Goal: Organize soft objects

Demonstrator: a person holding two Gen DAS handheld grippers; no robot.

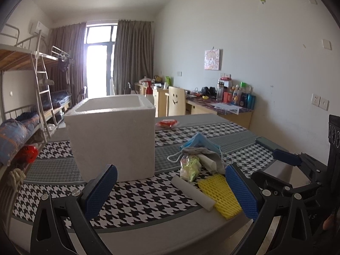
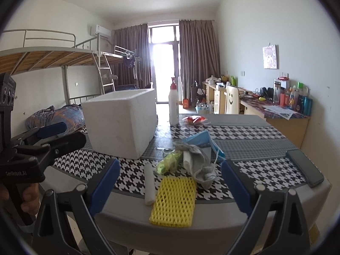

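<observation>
A pile of soft things lies near the table's front edge: a yellow foam net [image 2: 176, 199] [image 1: 221, 193], a white roll [image 2: 148, 182] [image 1: 193, 192], a green wipes packet [image 2: 170, 161], a grey cloth [image 2: 199, 161] and a blue face mask [image 2: 201, 140] [image 1: 201, 142]. Behind and left of the pile stands an open white foam box [image 1: 114, 136] [image 2: 123, 119]. My left gripper [image 1: 170, 191] hovers open before the box and pile, holding nothing. My right gripper [image 2: 171, 184] is open and empty too, just short of the yellow net.
A red packet [image 2: 194, 119] and a white bottle with a red cap [image 2: 173, 106] sit at the table's far side. A dark phone [image 2: 305, 167] lies at the right edge. The houndstooth table cover [image 1: 136, 210] is bare at front left. Bunk beds stand left, desks right.
</observation>
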